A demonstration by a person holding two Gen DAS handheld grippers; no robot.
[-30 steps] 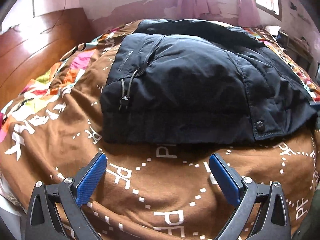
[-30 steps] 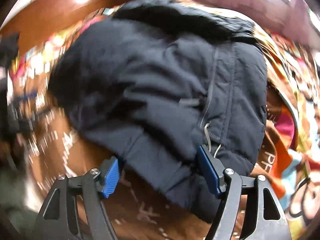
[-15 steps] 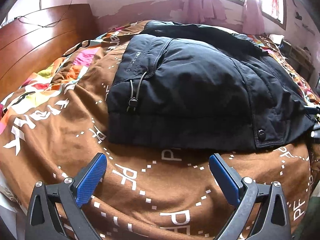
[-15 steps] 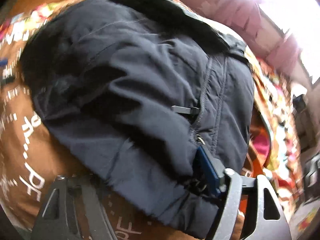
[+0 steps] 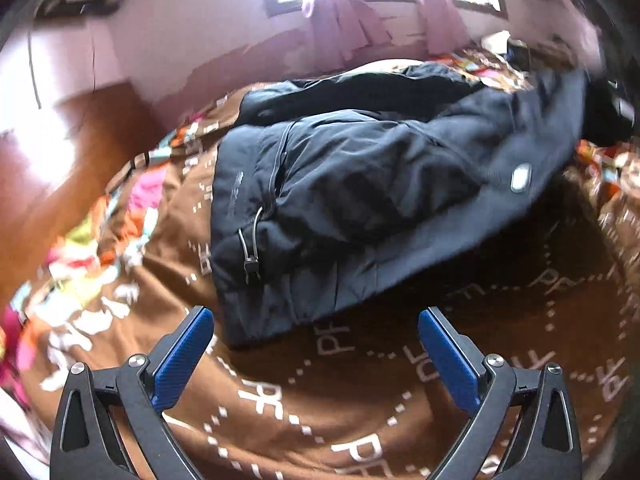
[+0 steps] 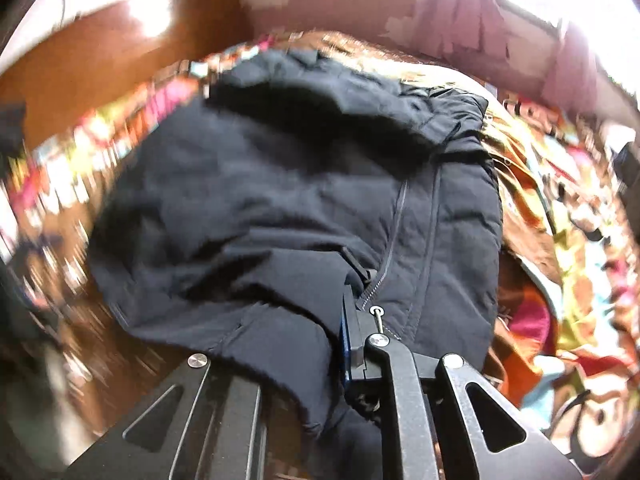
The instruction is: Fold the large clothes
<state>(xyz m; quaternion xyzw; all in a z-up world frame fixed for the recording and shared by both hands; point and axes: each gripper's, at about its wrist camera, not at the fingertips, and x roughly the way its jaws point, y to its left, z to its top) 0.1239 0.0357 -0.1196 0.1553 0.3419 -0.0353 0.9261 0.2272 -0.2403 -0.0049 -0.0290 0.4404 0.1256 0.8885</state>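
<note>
A dark navy padded jacket lies folded on a bed with a brown patterned cover. Its right hem corner is lifted off the bed. My left gripper is open and empty, just short of the jacket's near hem, close to the drawcord toggle. In the right wrist view the jacket fills the frame. My right gripper is shut on the jacket's hem next to the zipper, with cloth draped over its left finger.
A wooden headboard stands at the left. A pink wall with a bright window and pink curtains is behind the bed. Colourful bedding lies to the right of the jacket.
My right gripper has closed on the jacket's hem and lifted that corner. The left gripper stayed open and moved closer to the jacket's left corner.
</note>
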